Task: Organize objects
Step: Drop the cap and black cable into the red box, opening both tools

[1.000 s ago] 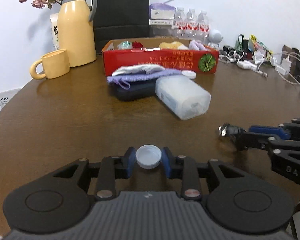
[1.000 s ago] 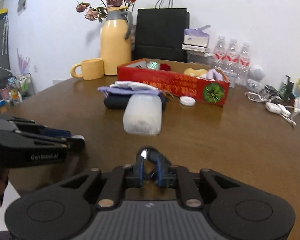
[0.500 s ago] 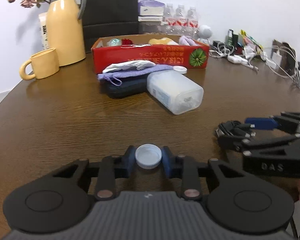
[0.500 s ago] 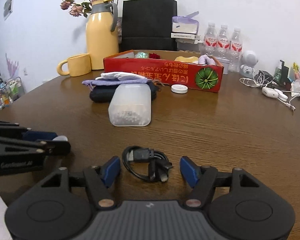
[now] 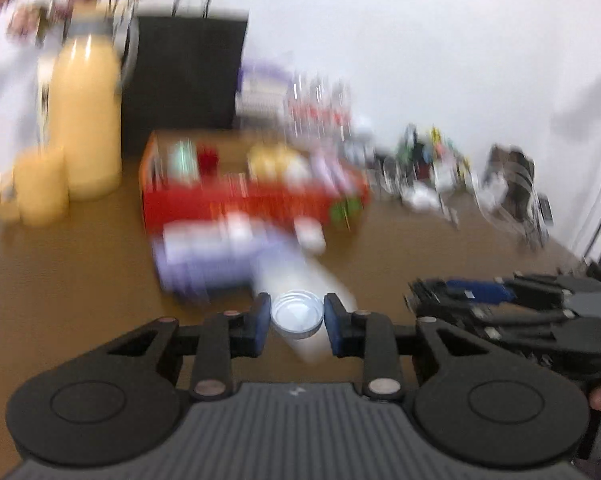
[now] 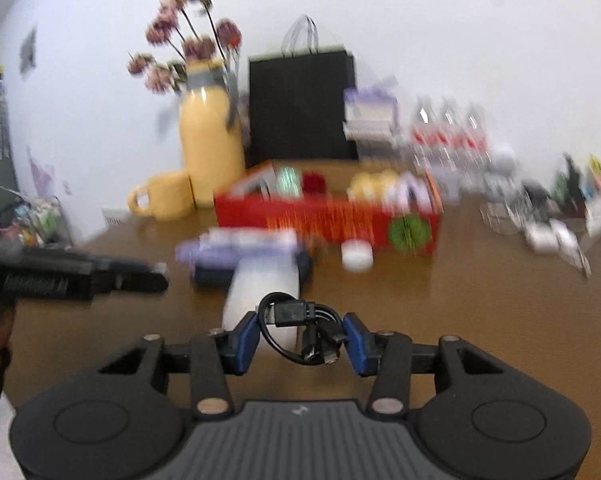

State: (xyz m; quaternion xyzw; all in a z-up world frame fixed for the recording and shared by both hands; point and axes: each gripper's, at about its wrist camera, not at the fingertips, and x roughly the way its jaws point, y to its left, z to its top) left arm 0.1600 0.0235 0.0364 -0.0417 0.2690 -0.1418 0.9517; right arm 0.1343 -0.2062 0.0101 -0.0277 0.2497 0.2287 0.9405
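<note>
Above table (image 5: 80, 280), fingers (image 5: 260, 322) gripping cap (image 5: 297, 314).

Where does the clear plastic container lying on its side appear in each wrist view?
Left wrist: clear plastic container at centre, partly behind the white round cap in the left gripper.
Right wrist: centre, behind the coiled black cable.
Shared landmark: red cardboard box.

Bare brown wooden tabletop (image 6: 440, 312) is lying open rightward; a translucent plastic container (image 6: 264, 280) is blocking straight ahead before the red cardboard box (image 6: 328, 220).
</note>
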